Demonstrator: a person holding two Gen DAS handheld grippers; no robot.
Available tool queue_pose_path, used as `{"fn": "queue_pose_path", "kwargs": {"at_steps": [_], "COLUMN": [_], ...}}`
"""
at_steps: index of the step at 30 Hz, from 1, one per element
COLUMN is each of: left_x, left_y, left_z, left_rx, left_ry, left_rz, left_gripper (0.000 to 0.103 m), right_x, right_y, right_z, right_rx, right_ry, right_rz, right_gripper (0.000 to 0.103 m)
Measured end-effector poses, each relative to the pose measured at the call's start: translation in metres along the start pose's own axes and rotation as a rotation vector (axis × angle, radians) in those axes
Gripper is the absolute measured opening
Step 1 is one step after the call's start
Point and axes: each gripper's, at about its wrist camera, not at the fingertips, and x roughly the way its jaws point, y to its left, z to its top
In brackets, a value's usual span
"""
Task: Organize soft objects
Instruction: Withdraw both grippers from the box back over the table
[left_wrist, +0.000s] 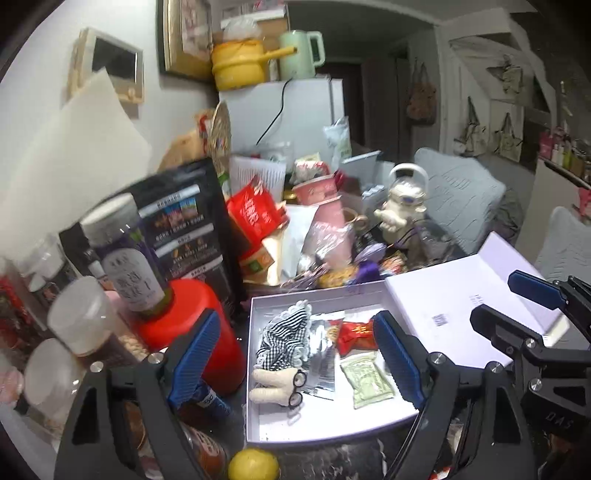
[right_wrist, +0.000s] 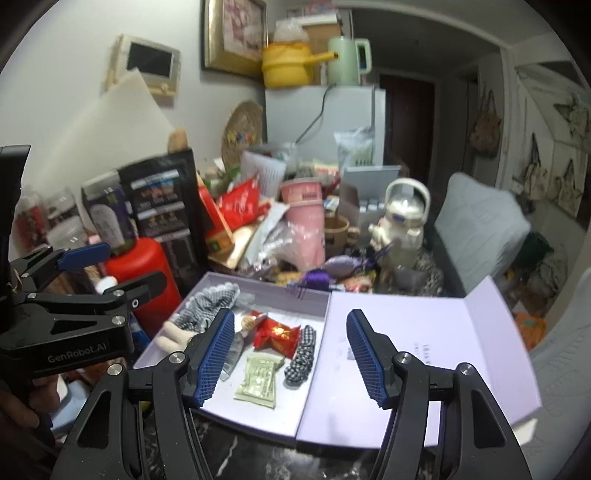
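An open lilac box (left_wrist: 250, 369) (right_wrist: 273, 293) sits on the dark marble table, its lid (left_wrist: 461, 295) (right_wrist: 424, 332) folded out to the right. Inside lie a checkered cloth doll (left_wrist: 284, 332) (right_wrist: 210, 299) with cream legs, a silver packet (left_wrist: 321, 354), a red packet (left_wrist: 354, 332) (right_wrist: 277, 332), a green packet (left_wrist: 369, 380) (right_wrist: 258, 380) and a checkered fabric roll (right_wrist: 301, 354). My left gripper (left_wrist: 295, 362) (right_wrist: 118, 269) hovers open above the box's left part. My right gripper (right_wrist: 291, 363) (left_wrist: 517, 306) hangs open over the box's right side and lid. Neither holds anything.
A red bottle (left_wrist: 192, 321), jars and a black pouch (left_wrist: 184, 221) crowd the box's left side. A lemon (left_wrist: 253, 465) lies at the front. Behind the box are piled bags, a pink cup (right_wrist: 306, 221) and a cream figure (left_wrist: 402, 203). Grey cushions (right_wrist: 480, 221) lie at the right.
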Motion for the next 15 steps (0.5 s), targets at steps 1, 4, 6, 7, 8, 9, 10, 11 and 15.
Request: {"fn": "queue_pose_path", "kwargs": {"at_steps": [1,4,6,7,8,9,10,11,15], "left_x": [-0.006,-0.034,-0.048,-0.056,-0.065,-0.071,-0.079,-0.084,-0.102], "left_y": [0.000,-0.002,-0.003,-0.004,-0.005,-0.005,-0.006,-0.006,-0.009], "left_z": [0.000,-0.003,-0.005,-0.006,-0.008,-0.009,-0.011,-0.014,-0.025], "left_rx": [0.000,0.001,0.008,0.011,0.013,0.013,0.014,0.014,0.022], "left_ry": [-0.008,-0.034,-0.049,-0.062,-0.077,-0.085,-0.093,-0.096,-0.091], "left_rz": [-0.005,-0.035,-0.040,-0.041,-0.048,-0.055,-0.068,-0.079,-0.114], "left_gripper": [0.085,0.085,0.085,0.085,0.085,0.085,0.085,0.085,0.085], "right_x": [-0.007,-0.033,-0.052,-0.061,-0.068,-0.077,-0.086,-0.093,-0.122], "right_y": [0.001,0.003,0.005,0.006,0.007,0.008,0.009,0.010,0.015], "right_z": [0.000,-0.001,-0.003,-0.004,-0.005,-0.007,-0.009,-0.011,-0.024], "right_rx": [0.000,0.004,0.005,0.005,0.006,0.006,0.008,0.010,0.016], "right_ry": [-0.012,-0.048,-0.074,-0.086,-0.096,-0.108,-0.118,-0.126,-0.144], "right_rz": [-0.004,-0.012,-0.011,-0.014,-0.019,-0.027,-0.036,-0.040,-0.046], "right_gripper": [0.063,0.063,0.063,0.063,0.063,0.063,0.065,0.067,0.071]}}
